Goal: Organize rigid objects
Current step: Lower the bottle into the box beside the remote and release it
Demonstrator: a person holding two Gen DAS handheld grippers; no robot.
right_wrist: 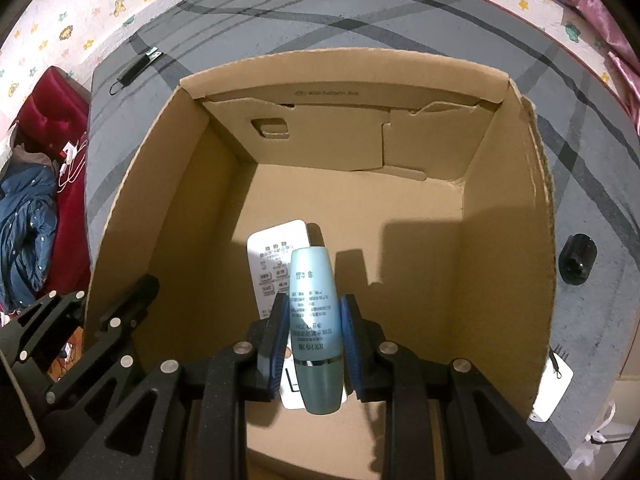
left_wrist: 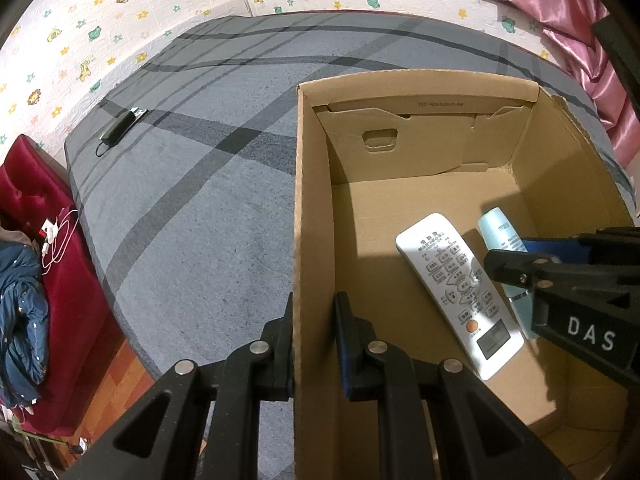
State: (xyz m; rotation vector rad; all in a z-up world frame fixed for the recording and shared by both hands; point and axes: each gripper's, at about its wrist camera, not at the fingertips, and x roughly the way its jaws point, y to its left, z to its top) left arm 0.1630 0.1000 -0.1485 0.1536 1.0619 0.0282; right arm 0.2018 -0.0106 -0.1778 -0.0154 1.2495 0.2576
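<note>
At lower centre, the right gripper (right_wrist: 314, 344) clamps the blue bottle (right_wrist: 316, 332), which may drop onto the remote (right_wrist: 276, 256), while the left gripper (left_wrist: 314, 344) pinches the box wall (left_wrist: 298, 240)

right tongs (left_wrist: 516, 258): "DAS" | cardboard box (left_wrist: 440, 105): small print, unreadable | bottle (right_wrist: 316, 320): print unreadable

The cardboard box (right_wrist: 192, 184) is plain tan-brown inside and out. The bottle (right_wrist: 316, 320) is pale turquoise with a darker teal cap and dark print. The remote control (left_wrist: 456, 288) is white with grey buttons, one orange button and a grey display. Both grippers are black with blue pads (right_wrist: 282, 344). The bedspread (left_wrist: 192, 216) is grey, crossed by darker grey stripes. The wall (left_wrist: 100, 20) is white with green, yellow and brown cartoon animals and stars. The curtain (left_wrist: 560, 4) is shiny pink. The sofa (left_wrist: 32, 200), seemingly velvet, is deep red.
</note>
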